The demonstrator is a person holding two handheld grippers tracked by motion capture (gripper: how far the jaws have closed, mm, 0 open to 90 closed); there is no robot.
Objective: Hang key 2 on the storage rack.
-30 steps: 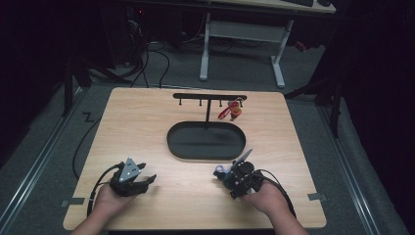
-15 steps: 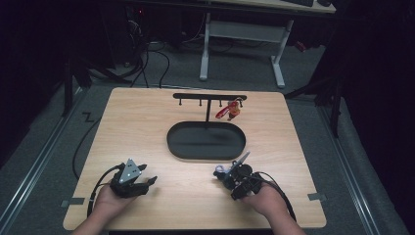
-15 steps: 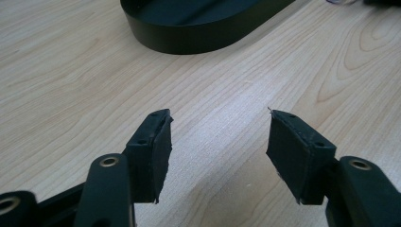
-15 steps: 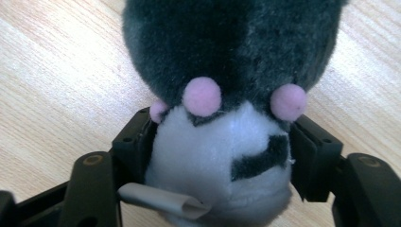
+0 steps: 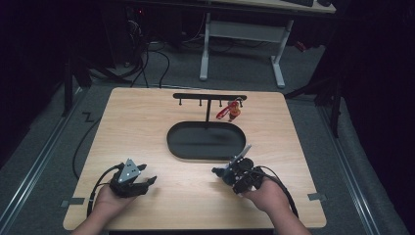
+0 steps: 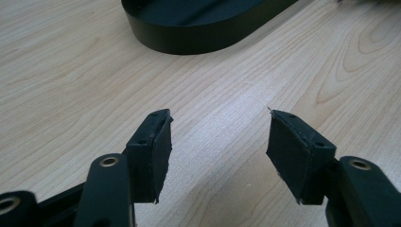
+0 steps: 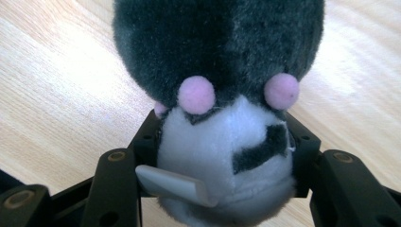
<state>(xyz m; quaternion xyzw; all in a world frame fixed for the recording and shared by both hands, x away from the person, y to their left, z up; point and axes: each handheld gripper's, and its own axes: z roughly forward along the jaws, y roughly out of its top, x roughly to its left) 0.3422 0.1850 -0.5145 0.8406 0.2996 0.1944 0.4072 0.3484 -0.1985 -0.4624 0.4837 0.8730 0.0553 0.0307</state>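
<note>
Wooden table (image 5: 147, 127): pale, grained top that carries everything; the person's forearms come in over its near edge.
Black oval tray (image 5: 205, 140): lies flat near the table's middle, beyond both grippers; its near wall also shows at the top of the left gripper view (image 6: 198, 38).
Black T-shaped rack (image 5: 209, 97): stands just behind the tray, its crossbar level with small pegs underneath.
Red item on the rack (image 5: 229, 111): hangs from the right end of the crossbar; too small to tell what it is.
Plush toy (image 7: 222, 113): dark grey fur above, white fur below, small pink pom-poms where the two meet, a black patch and a grey tab on the white part. It sits between the right gripper's jaws over bare tabletop, on the near right part of the table, in front of the tray's right end.
Right gripper (image 5: 230, 171): held in the person's right hand; its jaws have just been closing, and both pads now press into the toy's white fur, so it grasps the plush.
Left gripper (image 5: 142, 182): held in the person's left hand on the near left of the table, well apart from the toy; its jaws stand wide apart with bare wood between the pads (image 6: 158, 146), released.
</note>
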